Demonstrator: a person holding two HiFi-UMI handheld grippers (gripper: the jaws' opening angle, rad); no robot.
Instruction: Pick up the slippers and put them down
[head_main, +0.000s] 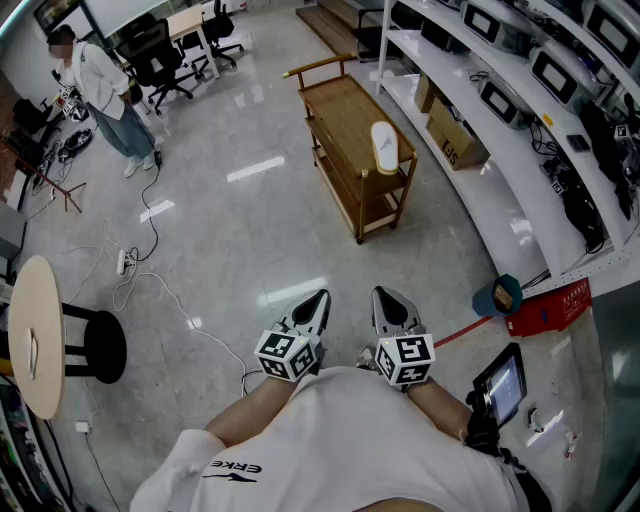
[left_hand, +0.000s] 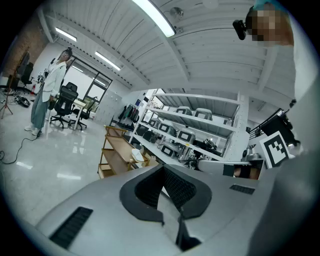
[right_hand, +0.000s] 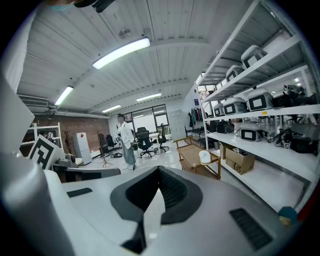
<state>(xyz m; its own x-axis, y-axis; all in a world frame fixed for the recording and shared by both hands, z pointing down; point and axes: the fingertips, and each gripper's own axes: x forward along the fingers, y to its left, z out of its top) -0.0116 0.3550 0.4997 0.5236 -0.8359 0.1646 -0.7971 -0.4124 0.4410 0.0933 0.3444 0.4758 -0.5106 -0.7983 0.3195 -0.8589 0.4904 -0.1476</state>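
1. Status: task not started, by the look of it. No pickup yet, nothing put down.
2. L gripper: jaws together, nothing btwn them. Held close to the torso, aimed fwd and a bit down at the floor.
3. R gripper: same, jaws shut tight and empty, just beside the L one.
4. White slipper: on top shelf of wooden cart, at the corner nearer the shelving, looks propped up by the post. Well apart from both grippers. Only one visible; a 2nd not made out.
5. Left to do: approach cart, open jaws, grab slipper, lift, set down. Basically everything.
6. Guess: soft thing, prob wants a grip on the edge.
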